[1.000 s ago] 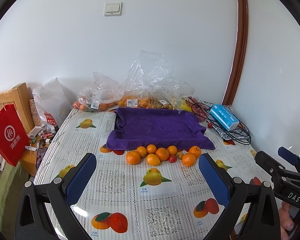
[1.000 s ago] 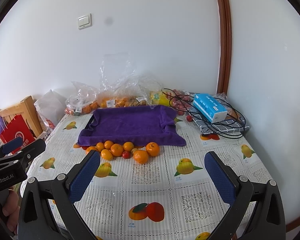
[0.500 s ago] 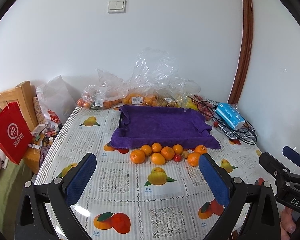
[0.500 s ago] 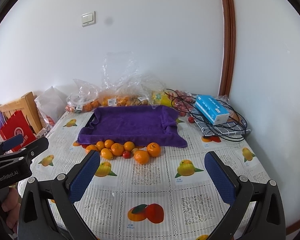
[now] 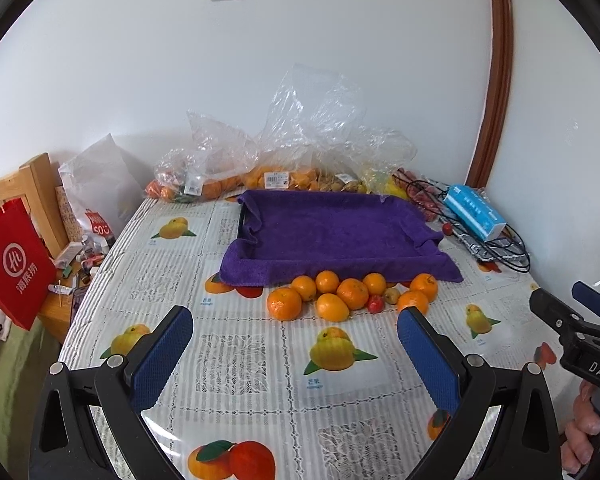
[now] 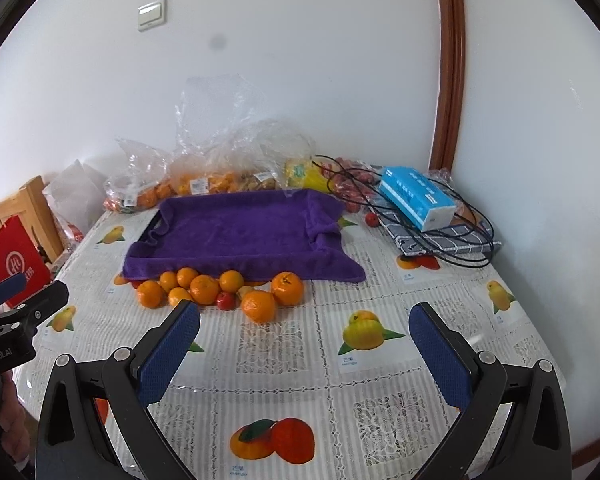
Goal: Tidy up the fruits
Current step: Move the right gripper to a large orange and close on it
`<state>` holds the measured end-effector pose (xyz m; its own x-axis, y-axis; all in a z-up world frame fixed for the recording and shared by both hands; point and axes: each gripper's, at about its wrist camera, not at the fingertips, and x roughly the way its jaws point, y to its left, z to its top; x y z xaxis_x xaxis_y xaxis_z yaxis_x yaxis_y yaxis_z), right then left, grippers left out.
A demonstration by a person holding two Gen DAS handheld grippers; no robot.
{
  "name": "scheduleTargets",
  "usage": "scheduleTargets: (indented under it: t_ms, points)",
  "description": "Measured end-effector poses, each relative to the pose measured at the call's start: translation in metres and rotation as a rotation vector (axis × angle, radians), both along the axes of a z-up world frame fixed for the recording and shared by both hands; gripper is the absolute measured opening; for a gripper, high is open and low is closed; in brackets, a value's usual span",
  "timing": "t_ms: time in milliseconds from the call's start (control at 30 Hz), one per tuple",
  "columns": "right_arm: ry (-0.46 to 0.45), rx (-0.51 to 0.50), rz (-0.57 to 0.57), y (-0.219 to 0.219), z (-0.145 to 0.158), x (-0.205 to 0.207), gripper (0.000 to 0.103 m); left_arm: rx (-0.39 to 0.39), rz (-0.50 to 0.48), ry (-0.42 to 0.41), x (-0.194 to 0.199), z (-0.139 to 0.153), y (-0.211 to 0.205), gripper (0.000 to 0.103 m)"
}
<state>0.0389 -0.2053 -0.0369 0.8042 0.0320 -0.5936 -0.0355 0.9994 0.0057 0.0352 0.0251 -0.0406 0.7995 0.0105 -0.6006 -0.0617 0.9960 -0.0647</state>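
Several oranges (image 5: 352,293) lie in a loose row on the table in front of a tray covered with a purple towel (image 5: 332,232); a small red fruit (image 5: 375,303) and a small brownish fruit (image 5: 390,295) lie among them. The same oranges (image 6: 220,288) and towel-covered tray (image 6: 240,232) show in the right wrist view. My left gripper (image 5: 294,334) is open and empty, hovering above the table short of the oranges. My right gripper (image 6: 305,332) is open and empty, also short of the row. Each gripper shows at the edge of the other's view.
Clear plastic bags of fruit (image 5: 276,168) stand against the back wall. A blue tissue box (image 5: 475,216) sits on black cables and a folded cloth at the back right. A red paper bag (image 5: 14,264) and a wooden chair (image 5: 32,192) stand left of the table.
Both grippers have moved forward and slightly closer to the table; the oranges and tray appear larger. Nothing on the table has moved.
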Motion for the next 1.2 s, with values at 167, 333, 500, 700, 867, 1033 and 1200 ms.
scheduleTargets:
  t_ms: [167,333,500,700,867,1033,1200]
  points:
    - [0.026,0.022,0.006,-0.004,-0.017,0.017,0.103,-0.023,0.008,0.020,0.017,-0.017,0.010,0.102]
    - [0.017,0.068,0.015,-0.011,-0.035,0.032,0.103,-0.016,0.025,0.031,0.033,-0.030,0.018,0.102]
    - [0.056,0.059,0.014,-0.010,-0.051,0.053,0.103,-0.025,0.025,0.067,0.052,-0.046,0.028,0.102]
    - [0.093,0.074,0.014,-0.013,-0.070,0.072,0.100,-0.032,0.021,0.089,0.066,-0.060,0.035,0.102]
    - [0.124,0.086,0.006,-0.018,-0.083,0.087,0.094,0.003,0.028,0.080,0.074,-0.064,0.036,0.102]
    - [0.146,0.120,0.000,-0.024,-0.091,0.098,0.088,-0.038,0.036,0.089,0.083,-0.068,0.044,0.102]
    - [0.160,0.105,0.008,-0.023,-0.098,0.108,0.081,-0.040,0.046,0.102,0.089,-0.076,0.046,0.102]
